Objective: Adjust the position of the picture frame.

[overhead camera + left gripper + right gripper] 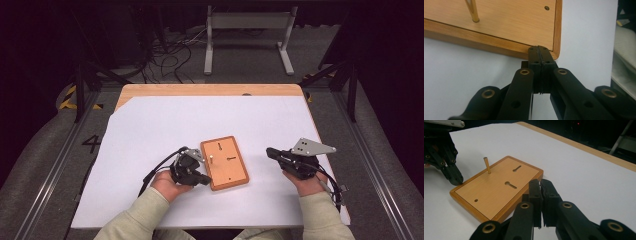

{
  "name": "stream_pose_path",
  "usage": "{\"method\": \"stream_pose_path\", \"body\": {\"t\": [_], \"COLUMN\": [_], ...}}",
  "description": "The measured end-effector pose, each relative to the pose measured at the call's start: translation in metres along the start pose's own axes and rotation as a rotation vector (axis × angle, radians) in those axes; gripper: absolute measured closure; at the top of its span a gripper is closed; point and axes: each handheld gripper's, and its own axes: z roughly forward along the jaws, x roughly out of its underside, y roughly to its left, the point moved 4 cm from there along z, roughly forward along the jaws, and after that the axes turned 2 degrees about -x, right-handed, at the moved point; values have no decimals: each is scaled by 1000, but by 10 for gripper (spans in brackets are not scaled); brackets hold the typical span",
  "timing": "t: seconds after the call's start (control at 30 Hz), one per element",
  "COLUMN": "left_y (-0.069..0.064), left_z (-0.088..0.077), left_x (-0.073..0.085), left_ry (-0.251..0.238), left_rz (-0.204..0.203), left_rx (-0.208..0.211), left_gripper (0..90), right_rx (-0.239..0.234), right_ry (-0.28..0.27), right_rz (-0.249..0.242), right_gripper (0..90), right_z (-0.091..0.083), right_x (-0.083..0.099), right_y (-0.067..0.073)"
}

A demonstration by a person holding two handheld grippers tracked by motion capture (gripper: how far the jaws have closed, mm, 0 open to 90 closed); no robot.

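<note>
Wooden board (224, 162) — left gripper (202, 178) at its near corner — open sheet around.

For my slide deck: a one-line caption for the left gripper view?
Closed left gripper against the corner of a wooden board with a brass peg.

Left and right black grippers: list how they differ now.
The left gripper has its tips at a corner of the orange wooden board; the right gripper sits apart from the board, on the white sheet. The right carries a grey three-cornered plate. Both are shut, holding nothing.
</note>
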Motion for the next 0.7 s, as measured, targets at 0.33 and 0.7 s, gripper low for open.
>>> {"method": "stream_pose_path", "body": {"t": [0.33,0.7], "left_y": [13,31], "left_z": [-33,-79], "left_x": [8,31], "left_ry": [-98,-257], "left_rz": [-33,-118], "left_rx": [-90,-208], "left_gripper": [885,837], "right_rx": [-37,-43], "right_ry": [101,203], "right_rz": [93,108], "right_gripper": [900,900], "right_z": [33,72], "right_x": [-5,-24], "right_y": [2,-3]}}
